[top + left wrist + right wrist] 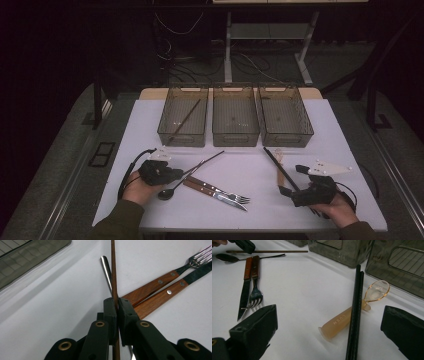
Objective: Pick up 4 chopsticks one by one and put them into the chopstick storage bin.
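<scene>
— How far along were you, seen from the high view?

— Barely begun. One thin stick lay in the left smoky plastic bin (183, 119); the other two bins were bare, and cutlery lay on the white bench (150, 115).

— And the left gripper view?

— My left jaws (116, 305) were clamped on a slim brown wooden chopstick (113, 270) beside the riveted wood-handled fork (160, 282).

— The right gripper view?

— My right jaws (329, 325) stood apart around matte black chopsticks (355, 315) and a translucent amber plastic spoon (352, 315), untouched.
</scene>
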Demonstrator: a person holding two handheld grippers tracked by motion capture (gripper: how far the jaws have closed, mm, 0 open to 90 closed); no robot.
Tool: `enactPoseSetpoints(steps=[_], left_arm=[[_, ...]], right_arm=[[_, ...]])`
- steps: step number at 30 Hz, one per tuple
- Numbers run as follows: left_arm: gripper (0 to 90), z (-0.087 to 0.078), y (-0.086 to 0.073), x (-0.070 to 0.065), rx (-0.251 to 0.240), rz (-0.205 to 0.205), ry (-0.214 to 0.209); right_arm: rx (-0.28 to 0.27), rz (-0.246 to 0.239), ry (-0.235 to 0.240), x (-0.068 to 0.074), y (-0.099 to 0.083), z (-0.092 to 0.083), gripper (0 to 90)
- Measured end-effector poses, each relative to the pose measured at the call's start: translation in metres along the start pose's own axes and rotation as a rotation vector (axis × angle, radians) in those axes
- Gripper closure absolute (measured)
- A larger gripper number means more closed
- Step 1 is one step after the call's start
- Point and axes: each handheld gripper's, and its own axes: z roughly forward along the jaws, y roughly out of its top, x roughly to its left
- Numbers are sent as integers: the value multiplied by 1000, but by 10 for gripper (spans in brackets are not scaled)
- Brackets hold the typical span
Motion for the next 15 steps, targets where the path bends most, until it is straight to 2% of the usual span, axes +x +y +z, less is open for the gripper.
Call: enactPoseSetpoints(steps=[6,15], left_arm=[[845,-5,2,-1,5,-8,7],[844,-11,5,-3,-19,-23,4]], right_arm=[[-6,-3,3,-2,0,1,10],[-5,2,7,-11,2,8,10]])
